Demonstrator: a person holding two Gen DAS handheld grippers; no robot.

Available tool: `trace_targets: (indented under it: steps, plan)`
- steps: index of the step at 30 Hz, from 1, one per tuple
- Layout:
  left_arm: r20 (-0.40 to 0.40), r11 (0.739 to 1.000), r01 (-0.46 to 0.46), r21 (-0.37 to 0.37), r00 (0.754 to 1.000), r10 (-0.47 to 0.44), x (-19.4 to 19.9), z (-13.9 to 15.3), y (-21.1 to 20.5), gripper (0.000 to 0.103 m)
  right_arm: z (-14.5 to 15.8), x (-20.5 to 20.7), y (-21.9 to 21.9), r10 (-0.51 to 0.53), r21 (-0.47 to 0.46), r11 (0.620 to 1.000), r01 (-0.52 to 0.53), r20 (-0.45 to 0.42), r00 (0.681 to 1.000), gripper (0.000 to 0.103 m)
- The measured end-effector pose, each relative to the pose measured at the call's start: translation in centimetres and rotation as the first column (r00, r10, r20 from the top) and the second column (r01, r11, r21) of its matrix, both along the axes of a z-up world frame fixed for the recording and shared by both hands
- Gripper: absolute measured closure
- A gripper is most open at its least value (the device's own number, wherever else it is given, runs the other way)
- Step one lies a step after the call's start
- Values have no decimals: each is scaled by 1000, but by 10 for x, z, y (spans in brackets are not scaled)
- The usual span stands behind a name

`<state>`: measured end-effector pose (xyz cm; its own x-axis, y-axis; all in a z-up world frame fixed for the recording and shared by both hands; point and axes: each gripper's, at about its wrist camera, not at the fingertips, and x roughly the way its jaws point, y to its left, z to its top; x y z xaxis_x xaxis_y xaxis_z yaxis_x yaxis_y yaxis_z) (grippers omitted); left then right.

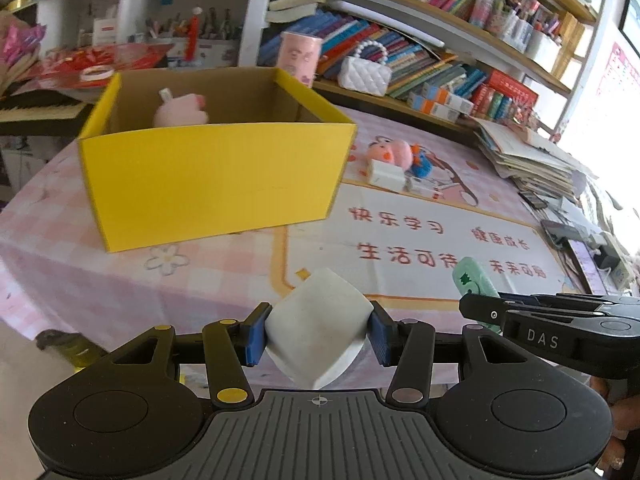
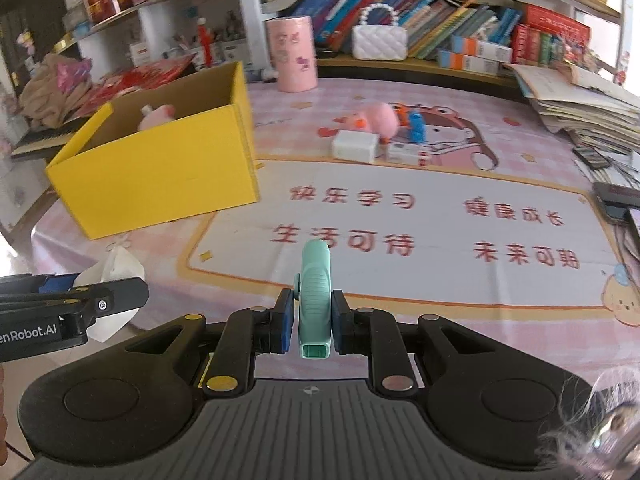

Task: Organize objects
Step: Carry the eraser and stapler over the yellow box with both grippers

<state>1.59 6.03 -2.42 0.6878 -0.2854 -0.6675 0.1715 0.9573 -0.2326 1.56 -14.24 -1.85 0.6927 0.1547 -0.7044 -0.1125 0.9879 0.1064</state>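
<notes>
So the left hand-held gripper [image 1: 318,336] has its blue pads squeezed onto both sides of a white squishy cube-shaped block [image 1: 318,330], held tilted on a corner and lifted above the desk [image 1: 120,288], which is covered in a pink checkered cloth with a cartoon mat and red Chinese lettering. The right hand-held gripper [image 2: 310,322] is clamped just as tight on a mint-green plastic gadget with a ribbed curved back [image 2: 316,292], which sticks out forward between the fingers, also off the surface. From the left wrist view you can see that green thing poking up just behind the other gripper's black arm, so the two are close together, side by side.

Further back on the left sits an open yellow cardboard box [image 1: 212,184] with a pink plush toy [image 1: 180,114] already inside. To the right of the box, well apart from both grippers, there's a little cluster lying on the mat: a pink plush pig [image 2: 378,118], a blue and orange small toy [image 2: 414,124], a white rectangular charger-like block [image 2: 356,146] and a small white carton [image 2: 408,154]. A pink cylindrical container [image 2: 294,54] stands near the bookshelf [image 2: 440,32] behind.
</notes>
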Motion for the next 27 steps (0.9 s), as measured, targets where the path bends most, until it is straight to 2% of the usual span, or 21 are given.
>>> trace_targets:
  steps: [13,21,27]
  plan:
    - [29,992,-122,7,992,122,-19,6,54,54,3,2,64,172,5,985,-173,16,985,85]
    - [74,987,-162,5,984,162,-19,17,71,55,13,2,98,278,-31,961,-276,61,959,85]
    - [130,986,-168,-10,977,168,-12,31,74,55,26,6,106,317,-72,948,-310,123,940,85]
